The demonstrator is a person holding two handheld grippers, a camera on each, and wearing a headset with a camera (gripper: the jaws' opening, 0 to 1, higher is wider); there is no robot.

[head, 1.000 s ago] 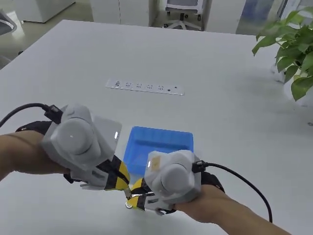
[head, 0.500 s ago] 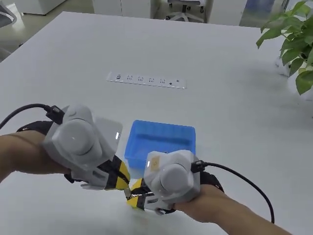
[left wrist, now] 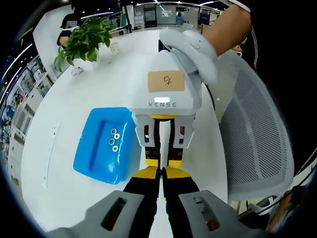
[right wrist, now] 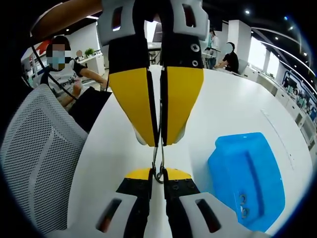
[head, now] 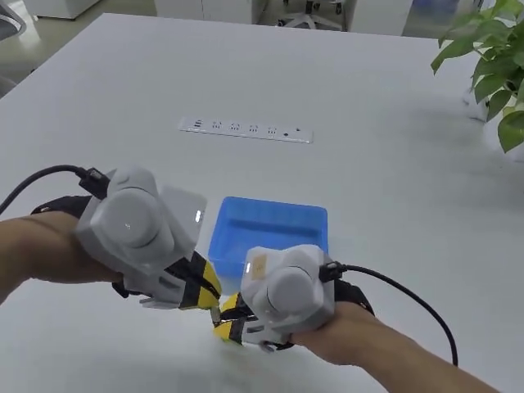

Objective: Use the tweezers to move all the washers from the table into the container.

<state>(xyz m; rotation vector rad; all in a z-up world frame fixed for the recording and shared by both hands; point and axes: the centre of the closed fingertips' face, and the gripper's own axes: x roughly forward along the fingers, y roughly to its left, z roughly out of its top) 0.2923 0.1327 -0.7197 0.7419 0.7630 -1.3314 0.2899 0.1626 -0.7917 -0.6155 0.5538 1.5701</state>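
Hardly a twitch since a moment ago: left claw [head: 211,300] and right claw [head: 226,321] stay nose to nose, lower centre, both clenched on the tweezers [right wrist: 157,157]. Three washers [left wrist: 114,140] lie in the blue container [head: 270,229] just above. No transfer under way, I'd judge.

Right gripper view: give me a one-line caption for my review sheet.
Right claw and left claw both pinch the thin metal tweezers above the white table, blue container alongside.
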